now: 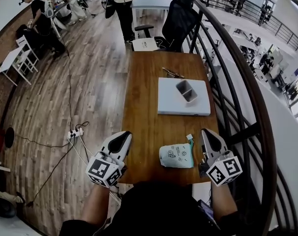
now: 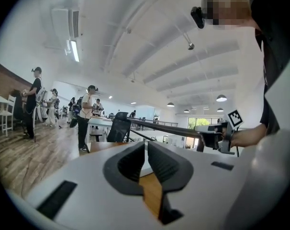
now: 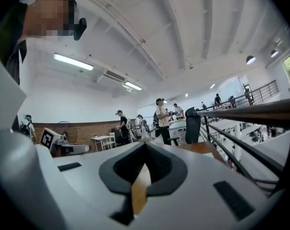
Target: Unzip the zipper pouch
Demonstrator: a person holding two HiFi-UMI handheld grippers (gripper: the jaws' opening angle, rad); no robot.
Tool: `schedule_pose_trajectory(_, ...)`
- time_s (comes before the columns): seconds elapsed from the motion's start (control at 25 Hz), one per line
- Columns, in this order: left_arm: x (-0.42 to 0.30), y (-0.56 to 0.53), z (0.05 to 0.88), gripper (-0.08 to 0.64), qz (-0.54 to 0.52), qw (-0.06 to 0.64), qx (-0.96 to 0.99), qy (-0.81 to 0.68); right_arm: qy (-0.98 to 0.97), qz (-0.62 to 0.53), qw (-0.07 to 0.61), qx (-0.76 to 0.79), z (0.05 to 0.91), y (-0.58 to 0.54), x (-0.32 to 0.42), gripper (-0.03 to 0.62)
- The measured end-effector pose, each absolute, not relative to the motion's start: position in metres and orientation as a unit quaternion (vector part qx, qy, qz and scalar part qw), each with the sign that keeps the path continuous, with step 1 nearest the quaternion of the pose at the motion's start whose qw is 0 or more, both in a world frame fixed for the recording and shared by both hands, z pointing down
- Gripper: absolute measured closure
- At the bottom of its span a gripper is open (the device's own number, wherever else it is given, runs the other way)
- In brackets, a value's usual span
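The zipper pouch (image 1: 176,156), white with small prints and a teal pull tab at its far right corner, lies flat on the wooden table (image 1: 144,112) near the front edge. My left gripper (image 1: 126,134) hovers to the pouch's left, apart from it, jaws shut on nothing. My right gripper (image 1: 204,132) hovers just right of the pouch, also shut and empty. In the left gripper view the left gripper (image 2: 146,145) points level across the room, pads together. The right gripper view shows the right gripper (image 3: 145,148) the same way. Neither gripper view shows the pouch.
A flat white box (image 1: 168,107) with a grey holder (image 1: 186,91) on it lies mid-table, and a thin dark tool (image 1: 172,73) lies beyond it. A black chair (image 1: 181,18) stands at the far end. A curved railing (image 1: 247,102) runs along the right. People stand in the background.
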State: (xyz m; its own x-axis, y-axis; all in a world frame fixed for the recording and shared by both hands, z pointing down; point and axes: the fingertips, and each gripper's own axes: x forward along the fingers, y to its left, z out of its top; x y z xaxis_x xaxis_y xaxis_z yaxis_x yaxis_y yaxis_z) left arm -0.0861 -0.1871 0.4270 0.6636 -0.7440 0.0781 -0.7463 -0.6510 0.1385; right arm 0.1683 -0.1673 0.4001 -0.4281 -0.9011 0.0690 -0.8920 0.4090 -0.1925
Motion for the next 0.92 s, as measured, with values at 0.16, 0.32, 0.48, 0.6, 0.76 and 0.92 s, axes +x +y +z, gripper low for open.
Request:
schedule_pose_trajectory(0.16, -0.091, -0.184, 0.422, 0.531, -0.001, 0.079, 0.907, -0.414, 0.837, -0.099, 0.028, -0.537, 0.400, -0.166, 0.170, 0.599)
schedule_pose_trajectory(0.32, -0.095, -0.184, 0.422, 0.531, -0.004, 0.083, 0.904, -0.419, 0.838, -0.104, 0.025, -0.534, 0.402, -0.168, 0.170, 0.599)
schedule_pose_trajectory(0.48, -0.097, -0.185, 0.422, 0.531, -0.001, 0.085, 0.903, -0.421, 0.842, -0.106, 0.021, -0.528, 0.404, -0.170, 0.168, 0.598)
schedule_pose_trajectory(0.6, -0.100, -0.186, 0.424, 0.531, -0.001, 0.082, 0.901, -0.426, 0.846, -0.111, 0.011, -0.521, 0.408, -0.173, 0.165, 0.599)
schedule_pose_trajectory(0.76, -0.102, -0.185, 0.424, 0.531, 0.001, 0.082, 0.900, -0.428, 0.847, -0.113, 0.008, -0.519, 0.410, -0.174, 0.165, 0.598)
schedule_pose_trajectory(0.92, -0.102, -0.184, 0.428, 0.531, 0.005, 0.086, 0.899, -0.430, 0.846, -0.115, 0.009, -0.520, 0.411, -0.174, 0.169, 0.599)
